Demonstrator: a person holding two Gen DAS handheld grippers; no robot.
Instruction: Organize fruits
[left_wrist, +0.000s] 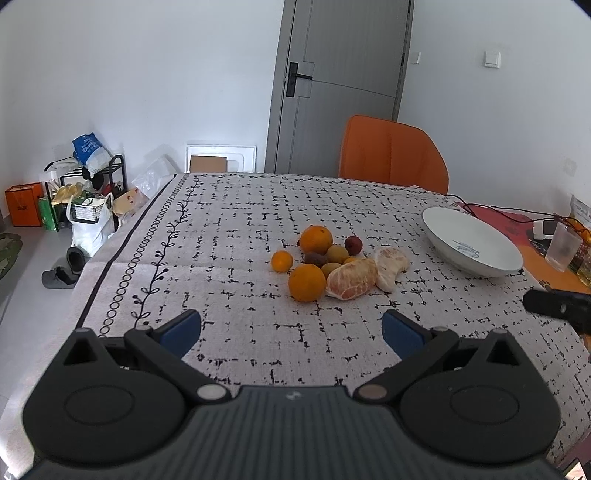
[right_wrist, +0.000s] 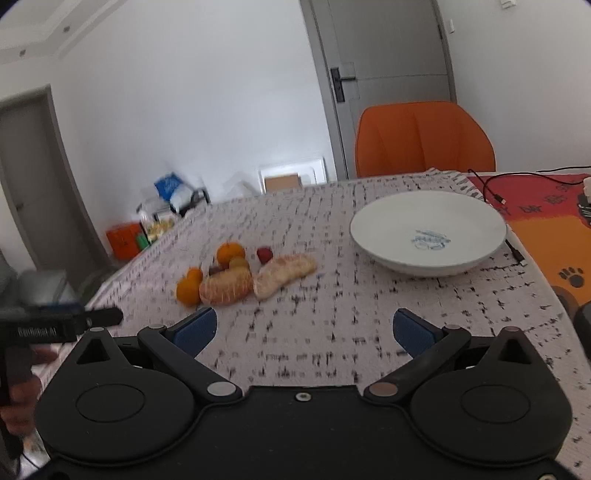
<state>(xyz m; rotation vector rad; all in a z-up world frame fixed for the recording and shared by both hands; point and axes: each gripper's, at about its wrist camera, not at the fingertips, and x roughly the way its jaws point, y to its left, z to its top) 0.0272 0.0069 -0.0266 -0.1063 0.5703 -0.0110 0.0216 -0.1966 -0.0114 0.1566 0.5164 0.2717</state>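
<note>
Left wrist view: left gripper (left_wrist: 291, 328) fingers spread wide, holding nothing, above bench (left_wrist: 229, 302). Fruit pile (left_wrist: 332, 262) mid-bench, left of white bowl (left_wrist: 471, 242). Right gripper (right_wrist: 302, 330) fingers likewise spread, empty

Left tool (left_wrist: 291, 332) spread wide, empty; right tool (right_wrist: 304, 332) likewise.
</note>
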